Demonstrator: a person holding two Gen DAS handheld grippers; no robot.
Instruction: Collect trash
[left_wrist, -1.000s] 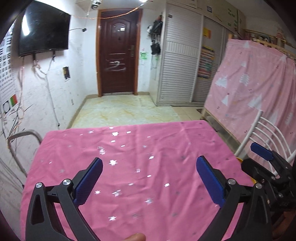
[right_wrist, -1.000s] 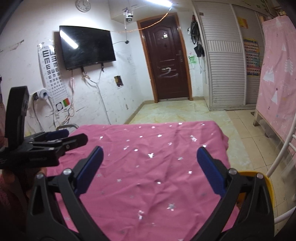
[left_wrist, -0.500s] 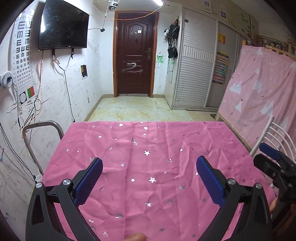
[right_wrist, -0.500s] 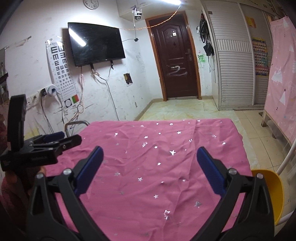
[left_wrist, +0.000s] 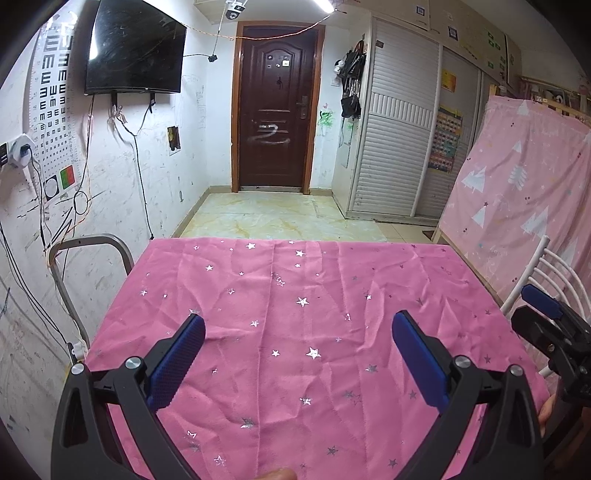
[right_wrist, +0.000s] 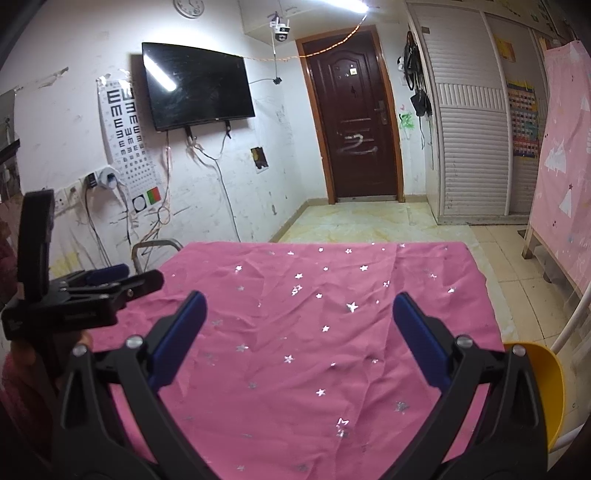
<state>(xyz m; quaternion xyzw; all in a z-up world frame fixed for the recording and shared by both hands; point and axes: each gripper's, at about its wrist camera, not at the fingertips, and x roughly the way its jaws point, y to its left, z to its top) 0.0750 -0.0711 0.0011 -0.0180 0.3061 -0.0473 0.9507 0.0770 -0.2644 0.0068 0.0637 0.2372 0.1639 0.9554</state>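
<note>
A pink star-print tablecloth (left_wrist: 295, 332) is spread over the table, no trash to be seen on it. A yellow bin (right_wrist: 546, 387) sits just beside its right edge. Left gripper (left_wrist: 295, 354) and right gripper (right_wrist: 295, 336) are both held wide apart, nothing pinched.

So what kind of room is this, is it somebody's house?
Probably a room in a home. A black flat television hangs on the scuffed white wall, a dark brown wooden door stands opposite, and a pink star-print tablecloth covers the table. The eye chart is unusual.
</note>
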